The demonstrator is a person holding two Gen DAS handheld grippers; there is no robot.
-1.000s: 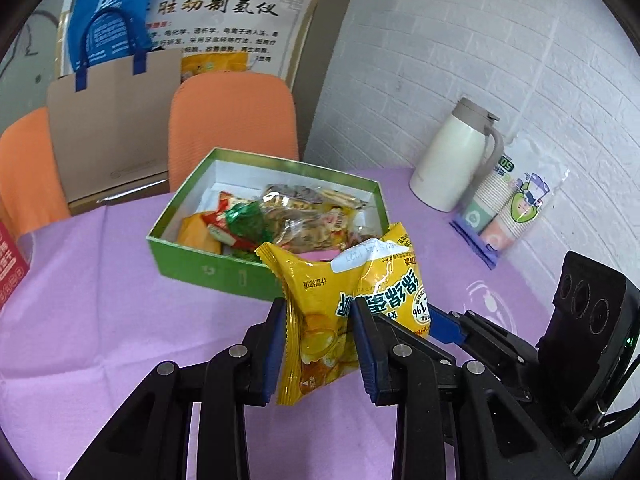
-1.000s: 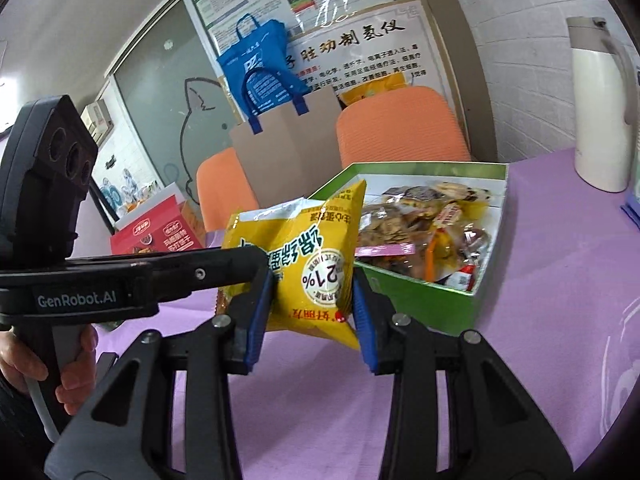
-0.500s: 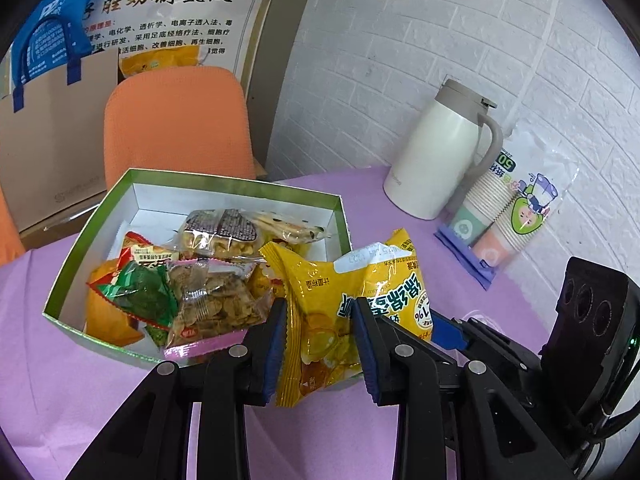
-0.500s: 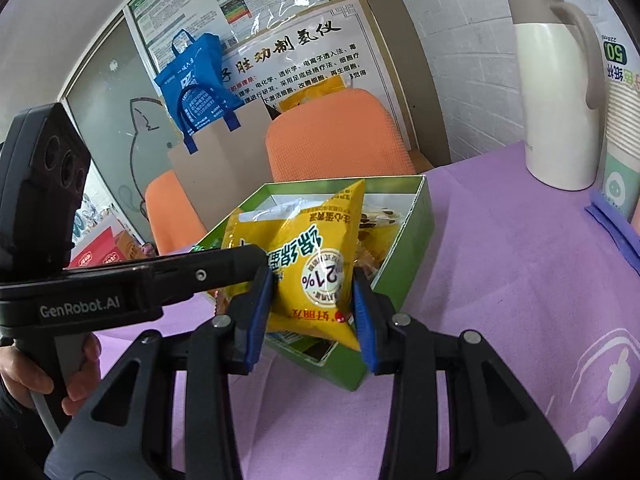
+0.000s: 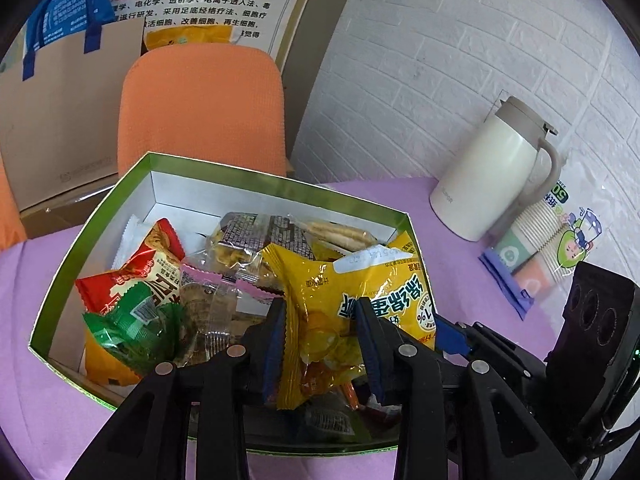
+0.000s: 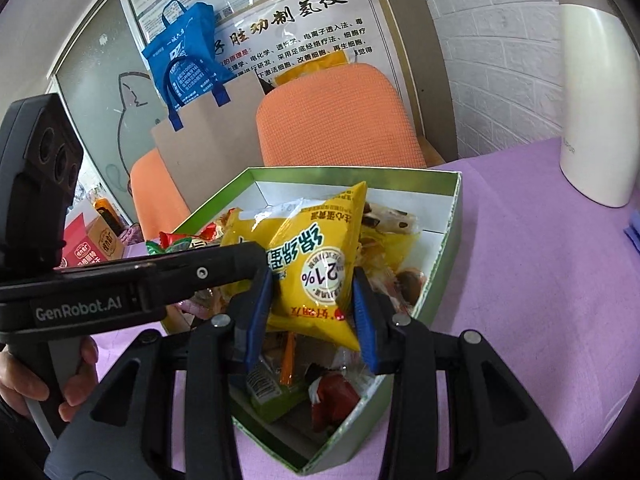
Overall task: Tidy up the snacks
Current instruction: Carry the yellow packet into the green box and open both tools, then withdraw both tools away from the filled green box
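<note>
You hold the yellow bag [image 5: 352, 304] over the green box [image 5: 280, 184] with left tool [image 5: 322, 340] and right tool [image 6: 312, 312] both clamped on it; light, puffy and crushable, it is probably best held by its crimped edges.

A yellow snack bag [image 6: 316, 268] shows "21%" in a white circle, printed upside down, under large upside-down Chinese characters too distorted to read. The black gripper body [image 6: 100, 296] just left of that bag carries the white brand "GenRobot.AI". On the wall behind the bag, a white poster [image 6: 304, 36] is headed "肽动制氢仪" in large yellow-brown characters; its smaller black lines are too fine to read surely. In the left wrist view, a plastic sleeve of paper cups [image 5: 560, 236], well right of the bag, bears a green "50" turned sideways.
</note>
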